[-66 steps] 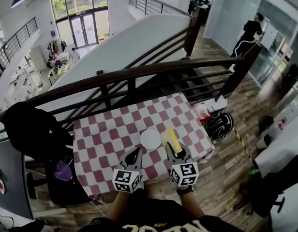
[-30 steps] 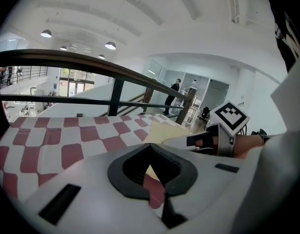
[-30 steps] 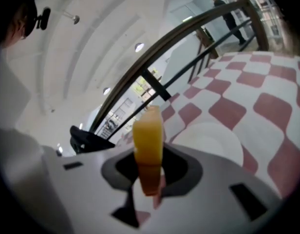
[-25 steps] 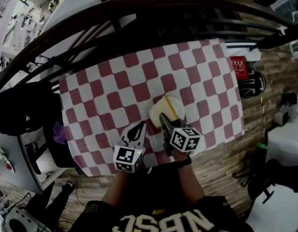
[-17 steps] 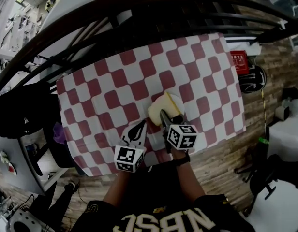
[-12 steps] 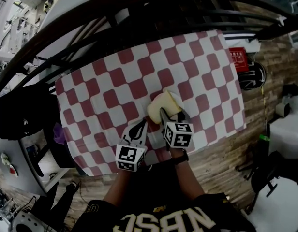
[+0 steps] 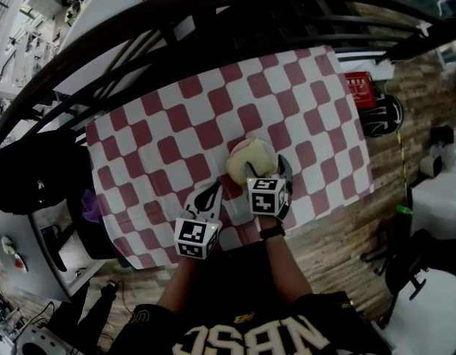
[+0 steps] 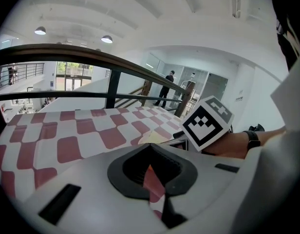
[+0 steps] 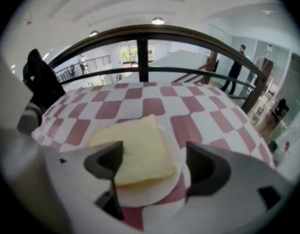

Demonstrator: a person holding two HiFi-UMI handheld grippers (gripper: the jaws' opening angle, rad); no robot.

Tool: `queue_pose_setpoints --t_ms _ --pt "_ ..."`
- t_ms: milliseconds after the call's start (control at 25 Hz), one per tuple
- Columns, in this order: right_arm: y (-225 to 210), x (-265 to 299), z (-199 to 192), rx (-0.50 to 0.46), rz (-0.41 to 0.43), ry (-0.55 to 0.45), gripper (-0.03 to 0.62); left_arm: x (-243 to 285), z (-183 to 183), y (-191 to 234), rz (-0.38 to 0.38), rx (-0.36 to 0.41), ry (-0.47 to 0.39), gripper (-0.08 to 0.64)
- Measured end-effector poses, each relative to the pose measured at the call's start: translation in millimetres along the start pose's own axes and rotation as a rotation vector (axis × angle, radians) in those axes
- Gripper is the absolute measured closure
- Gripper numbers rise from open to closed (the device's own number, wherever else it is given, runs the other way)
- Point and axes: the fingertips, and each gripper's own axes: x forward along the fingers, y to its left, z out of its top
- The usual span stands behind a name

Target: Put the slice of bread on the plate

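Slice of bread [image 9: 135, 150] now down flat on the plate [image 9: 150, 199]!
We see our right gripper [image 9: 155, 164] with jaws opening, slice loose beneath; left gripper [image 8: 150, 172] closed, empty.

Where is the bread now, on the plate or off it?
On it. In the right gripper view the bread lies flat on the white plate, with the right tool opening, its jaws clear of it.
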Motion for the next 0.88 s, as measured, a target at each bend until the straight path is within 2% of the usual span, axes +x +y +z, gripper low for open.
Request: queue_pose_setpoints --t_ms 120,280,480,520,600,640,880 --pt "1.5 -2.8 3.3 -0.071 -0.044 -0.022 0.193 -2.1 1.7 -5.0 -0.011 0.003 -0.004 0.541" --pt "0.4 -12.9 14.9 -0.155 -0.103 -0.071 0.195 -1.4 16.9 -2.9 -0.017 -0.064 -0.032 0.541" --pt "6.0 -66.3 41.5 -0.105 -0.036 -0.19 0.204 -22.6 65.1 1.7 0.003 -0.049 -0.142 0.541" --pt "6.1 -80.6 51.6 -0.113 -0.031 -0.23 0.226 -28.6 76.5 3.0 0.012 -0.05 -0.171 0.541" --pt "6.7 -111.4 74.4 -0.13 -0.034 -0.32 0.346 -41.0 96.8 5.9 0.027 -0.041 -0.224 0.541" --pt "7.8 -125.4 85.6 -0.133 -0.034 -0.362 0.384 -46.2 106.0 7.4 0.033 -0.031 -0.245 0.541" --pt "23.3 -195.6 129.4 -0.124 0.015 -0.559 0.493 -69.2 154.4 -6.0 0.023 0.052 -0.345 0.541"
